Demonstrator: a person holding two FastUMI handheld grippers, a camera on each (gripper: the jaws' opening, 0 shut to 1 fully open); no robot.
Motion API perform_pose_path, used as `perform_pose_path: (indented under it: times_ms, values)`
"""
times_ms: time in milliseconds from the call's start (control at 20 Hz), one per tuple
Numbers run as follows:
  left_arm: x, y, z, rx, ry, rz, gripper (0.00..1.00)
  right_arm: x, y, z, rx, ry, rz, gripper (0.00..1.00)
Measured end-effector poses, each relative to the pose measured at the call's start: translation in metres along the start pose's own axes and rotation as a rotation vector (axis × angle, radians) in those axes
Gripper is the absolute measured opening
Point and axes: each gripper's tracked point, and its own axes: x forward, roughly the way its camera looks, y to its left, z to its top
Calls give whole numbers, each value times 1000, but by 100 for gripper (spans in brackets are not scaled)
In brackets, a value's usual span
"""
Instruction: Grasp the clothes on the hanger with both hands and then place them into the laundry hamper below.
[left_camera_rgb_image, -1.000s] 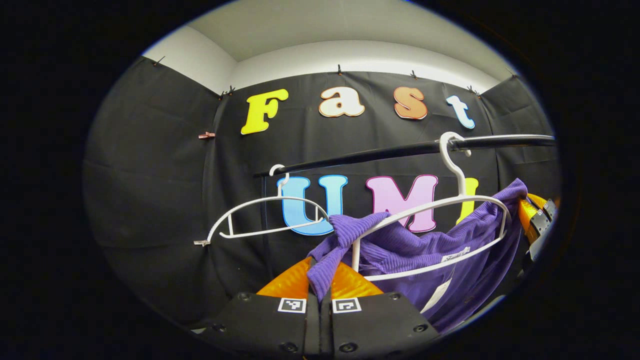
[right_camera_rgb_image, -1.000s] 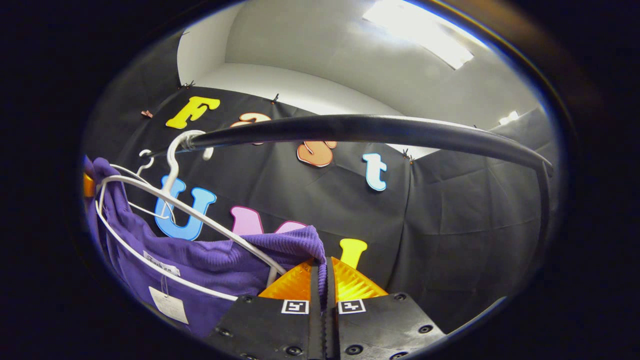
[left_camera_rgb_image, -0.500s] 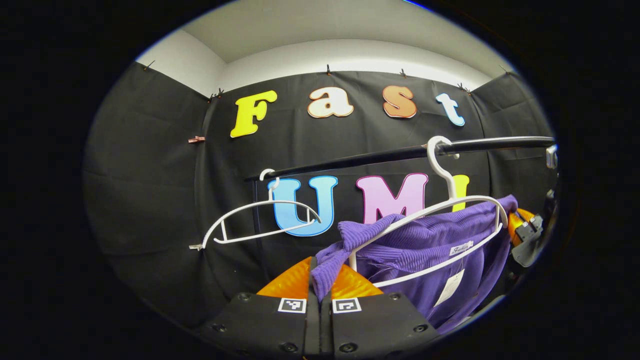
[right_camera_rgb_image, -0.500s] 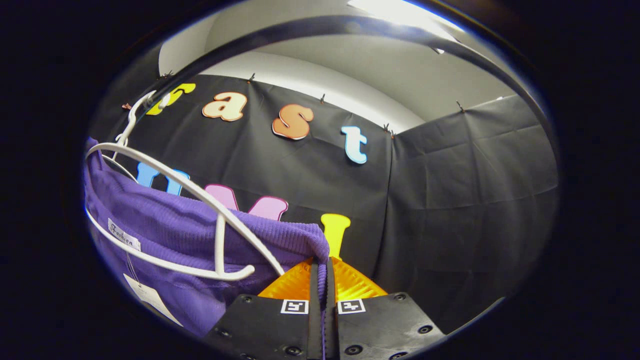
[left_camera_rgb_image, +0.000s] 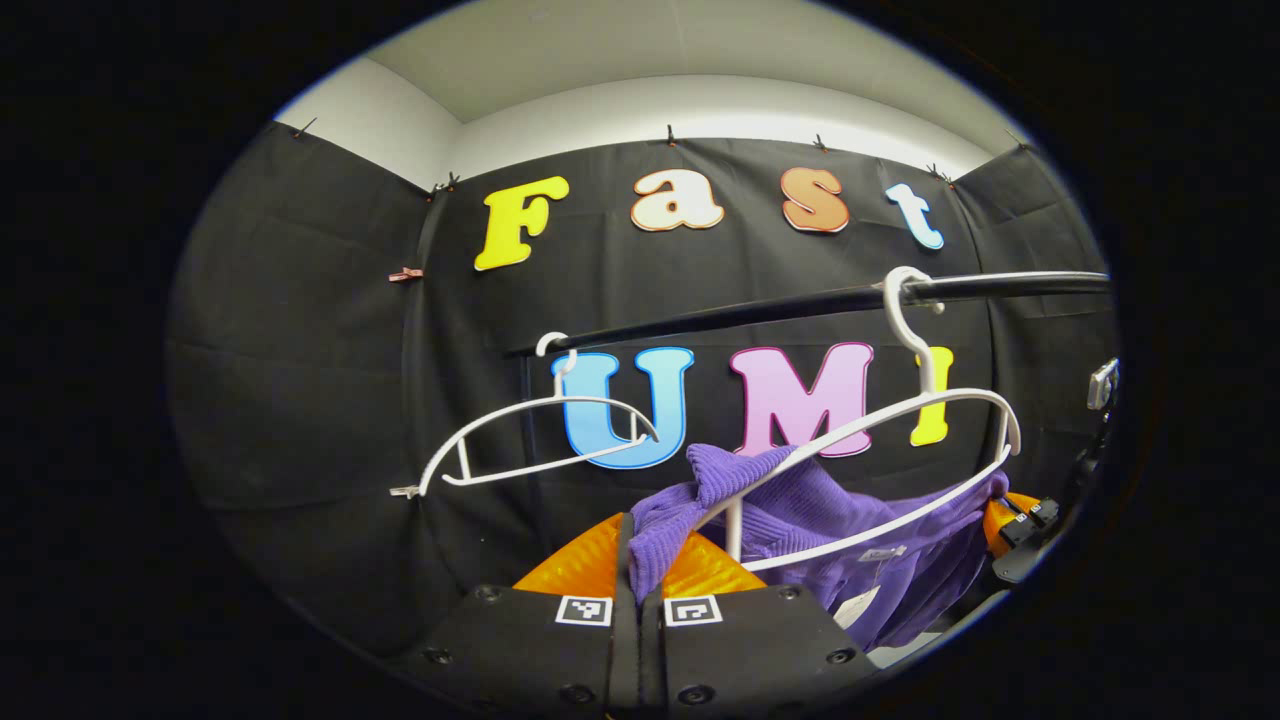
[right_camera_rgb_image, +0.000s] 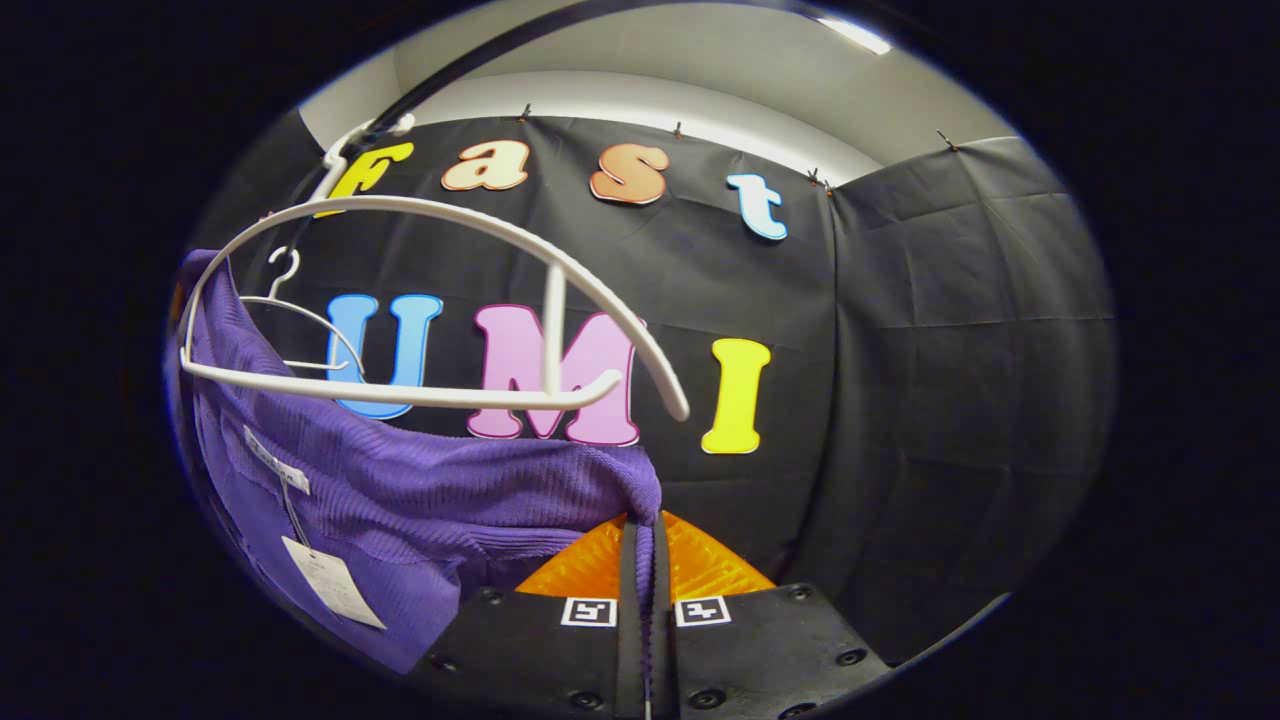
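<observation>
Purple sweater (left_camera_rgb_image: 800, 515) fabric is pinched in both tongs. In the left gripper view, the left tongs (left_camera_rgb_image: 640, 575) are clenched on one ribbed shoulder of the garment, the cloth bunched between the two fingers. In the right gripper view, the right tongs (right_camera_rgb_image: 640, 560) are clenched on the other shoulder, a fold of cloth running down between the fingers. The sweater sags between the two grips, its neck label and a white paper tag (right_camera_rgb_image: 330, 595) dangling. Its near shoulder lies below the white hanger (right_camera_rgb_image: 450, 300) in the right gripper view, clear of the hanger's arm; in the left gripper view the knit still drapes across the hanger's lower bar. That hanger hooks on a black rail (left_camera_rgb_image: 760, 305), with a second, bare white hanger (left_camera_rgb_image: 530, 435) farther along the rail. The right tongs also show at the far edge of the left gripper view.
</observation>
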Motion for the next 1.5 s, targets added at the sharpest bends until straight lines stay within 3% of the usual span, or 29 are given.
perform_pose_path:
  times_ms: [300,550,850,1200,1350,1500]
  values:
    - [2,46,-38,-2,72,83,5,-32,43,6,5,5,122,6]
    - [-7,49,-92,-13,176,53,5,-57,65,2,17,39,200,6]
    - [-32,1,-128,-42,256,-88,5,-87,88,25,59,44,282,6]
    - [-62,-74,-92,-133,216,-272,5,-117,102,62,139,30,353,6]
    - [-66,-95,-96,-162,219,-330,5,-123,101,50,151,61,377,6]
    - [-67,-108,-135,-186,299,-353,5,-129,96,2,157,156,380,6]
